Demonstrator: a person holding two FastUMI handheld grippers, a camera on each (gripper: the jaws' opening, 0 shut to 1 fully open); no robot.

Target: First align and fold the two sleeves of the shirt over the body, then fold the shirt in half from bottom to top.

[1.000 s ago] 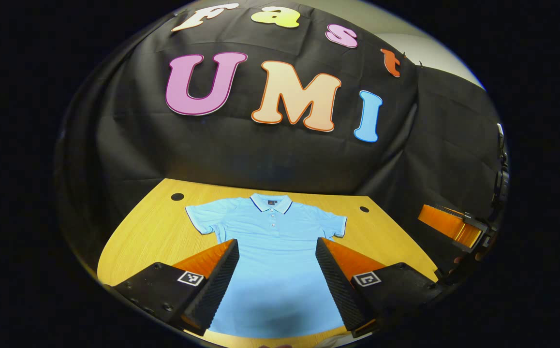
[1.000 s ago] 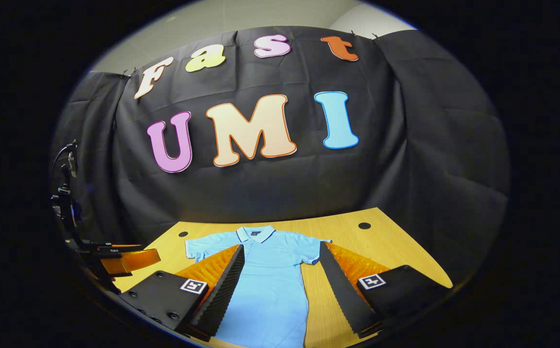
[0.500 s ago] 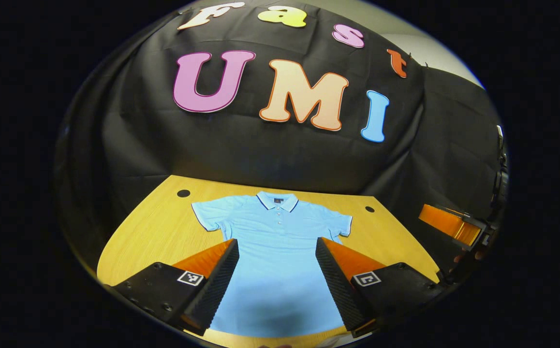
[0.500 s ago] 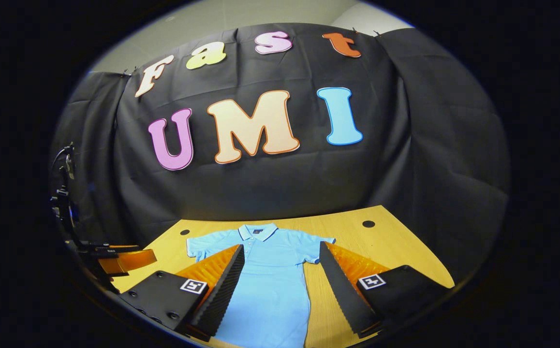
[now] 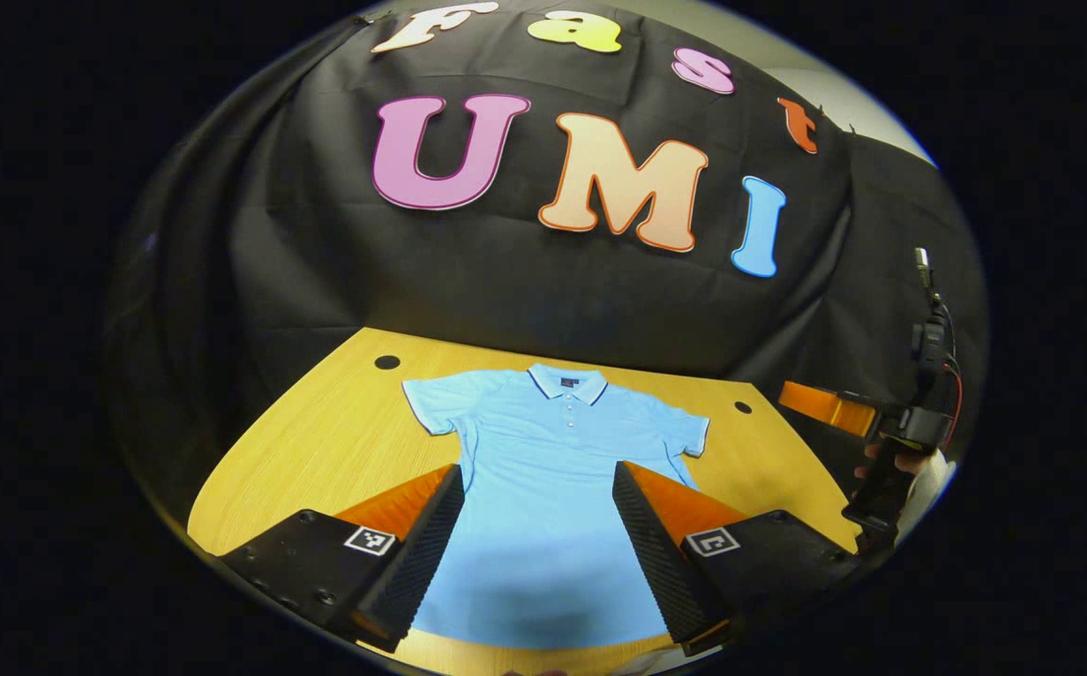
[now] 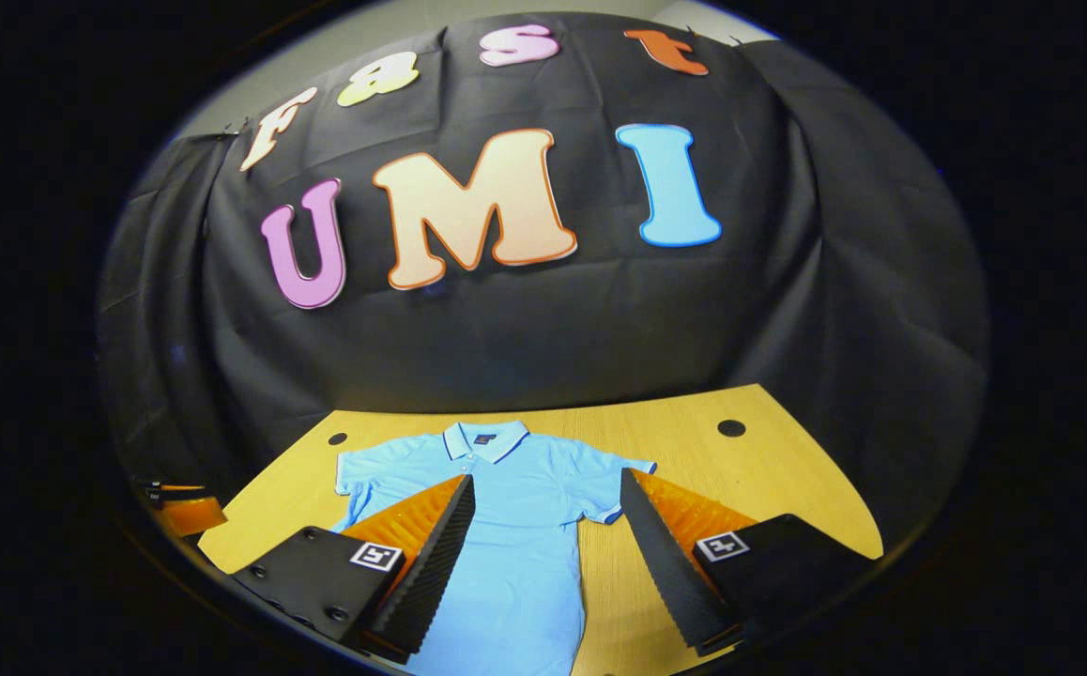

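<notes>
A light blue polo shirt (image 5: pixel 543 488) lies flat on the wooden table (image 5: pixel 318 441), collar at the far end and both short sleeves spread out. My left gripper (image 5: pixel 537 469) hovers open above the lower body of the shirt, with nothing between its fingers. In the same view a hand holds the right gripper (image 5: pixel 825 409) off the table's right edge. In the right gripper view, the shirt (image 6: pixel 515 535) sits left of centre, and my right gripper (image 6: pixel 547 477) stands open above its right side and sleeve (image 6: pixel 620 468). The left gripper (image 6: pixel 182 512) peeks in at the far left.
Round cable holes mark the table's far corners (image 5: pixel 387 361) (image 5: pixel 742 407). The black cloth wall stands right behind the table's far edge. Bare wood (image 6: pixel 769 469) lies to the right of the shirt, and more (image 5: pixel 299 469) to its left.
Both cameras have shifted: the shirt slides right in the left gripper view and the right gripper rises into fuller sight. The right gripper has moved forward. The shirt itself has not moved.
</notes>
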